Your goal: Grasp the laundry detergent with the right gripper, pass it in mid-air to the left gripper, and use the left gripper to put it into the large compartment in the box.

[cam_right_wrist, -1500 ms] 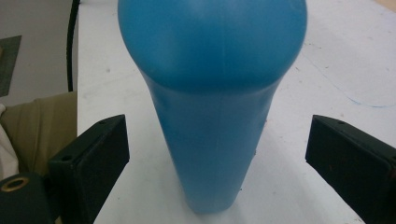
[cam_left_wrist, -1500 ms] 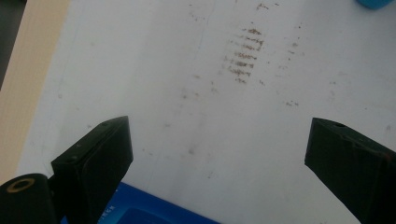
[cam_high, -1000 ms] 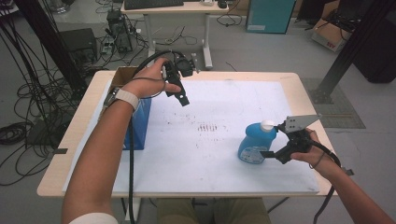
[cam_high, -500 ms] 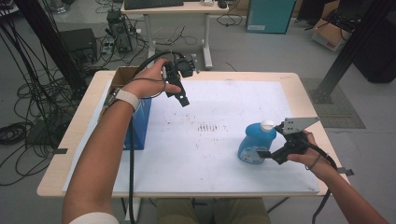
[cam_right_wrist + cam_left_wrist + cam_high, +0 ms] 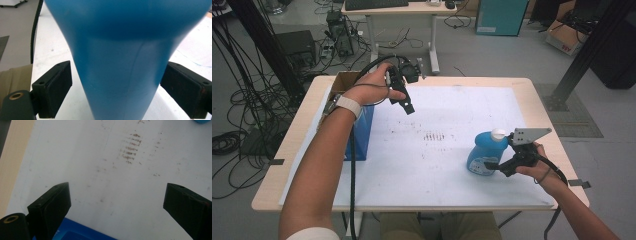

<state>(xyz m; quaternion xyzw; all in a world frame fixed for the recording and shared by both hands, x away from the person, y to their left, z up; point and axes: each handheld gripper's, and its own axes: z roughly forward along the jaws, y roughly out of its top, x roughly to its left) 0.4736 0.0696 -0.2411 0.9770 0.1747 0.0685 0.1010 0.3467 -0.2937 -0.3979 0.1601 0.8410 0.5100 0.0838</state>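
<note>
Blue bottle [image 5: 484, 157] stands upright on the white mat [image 5: 447, 165] near the table's right front. Around its neck sits the right gripper [image 5: 493, 166], whose jaws have just been closing; a slight gap shows at the left pad, the right looks near touching. Held high over the mat's far left, the left gripper [image 5: 404, 102] has its jaws wide apart, with a blue box [image 5: 362, 135] below it.

Blue box [image 5: 361, 135] — smudged white mat [image 5: 437, 150]

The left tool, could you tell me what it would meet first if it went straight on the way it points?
Probably the white mat, near the brown smudges: the left tool stands open above it, tilted down toward it, with nothing between. Depth is unclear, so the exact spot is a guess.
</note>
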